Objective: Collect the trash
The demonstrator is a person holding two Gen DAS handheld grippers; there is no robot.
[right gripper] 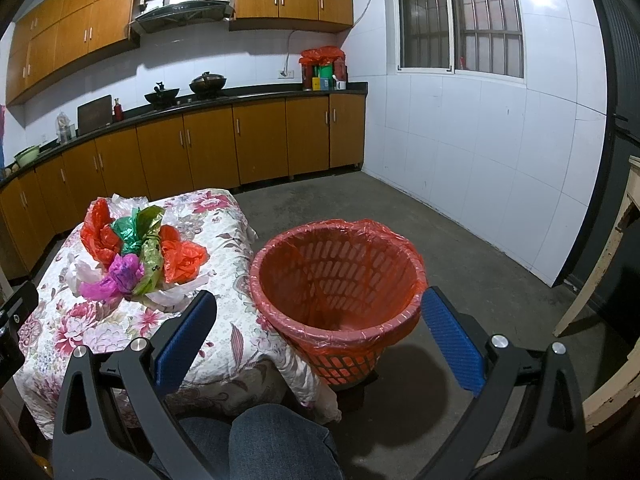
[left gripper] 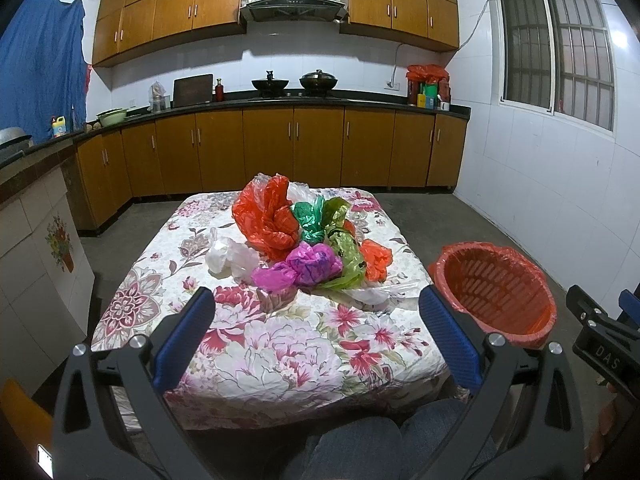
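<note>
Kitchen scene, seated person, one handheld gripper per hand. Left gripper (left gripper: 316, 312): blue-padded jaws spread wide, holding nothing, poised over the near half of the low table with flowered cloth (left gripper: 280, 360). Right gripper (right gripper: 320, 312): jaws likewise wide apart and empty, aimed at the round red plastic lattice basket lined with a red bag (right gripper: 340, 280).

Task's things: heap of crumpled plastic bags (left gripper: 304, 240) at mid-table, beyond the left gripper's fingertips and slightly to their right, not touched by either gripper. Within the heap: large red bag (left gripper: 266, 220) at far left, white bag (left gripper: 230, 258) at near left, magenta bag (left gripper: 300, 268) at the near edge, green bags (left gripper: 320, 224) in the middle, smaller red bag (left gripper: 376, 258) at right.

Basket standing on the floor just beside the table's right edge, empty apart from its liner, so collection apparently not yet begun.

Deciding relation: heap straight ahead of the left gripper, well to the left of the right gripper; left hand judged nearer. Magenta bag lying closest, long axis running left to right, roughly parallel to the line between the open jaws; a turn of the wrist probably needed to close across its narrow width.
</note>
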